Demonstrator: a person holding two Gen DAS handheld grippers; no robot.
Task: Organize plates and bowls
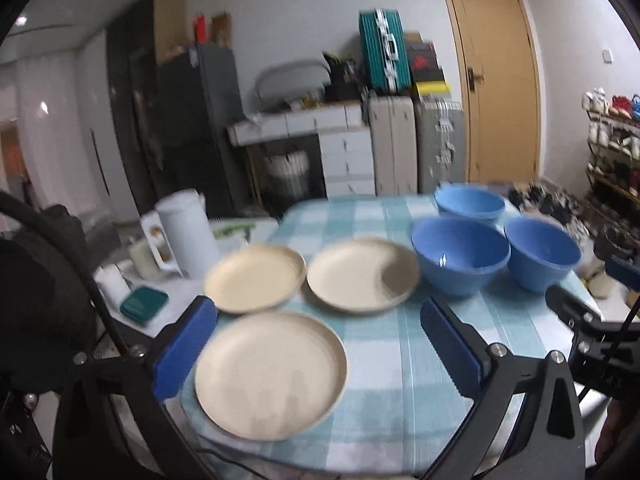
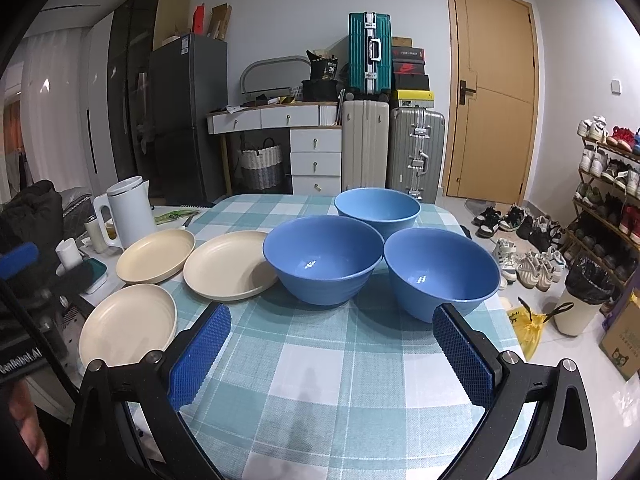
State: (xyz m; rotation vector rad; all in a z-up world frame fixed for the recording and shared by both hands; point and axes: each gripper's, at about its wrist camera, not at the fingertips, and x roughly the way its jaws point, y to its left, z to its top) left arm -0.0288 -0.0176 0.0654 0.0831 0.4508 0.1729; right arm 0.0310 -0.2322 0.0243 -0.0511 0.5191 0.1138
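On the desk (image 2: pixel 320 360), three cream plates (image 2: pixel 230 264) lie left of three blue bowls (image 2: pixel 322 258). Both the left gripper (image 1: pixel 320 344) and right gripper (image 2: pixel 332 352) have jaws released, holding nothing. The plates look light, stiff and smooth; I would grasp one at its rim.

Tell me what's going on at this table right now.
A person holds a two-finger gripper in each hand over a checked tablecloth. Three cream plates and three blue bowls sit separately, none stacked. The left gripper and right gripper are both open and empty, so sorting hasn't visibly begun.
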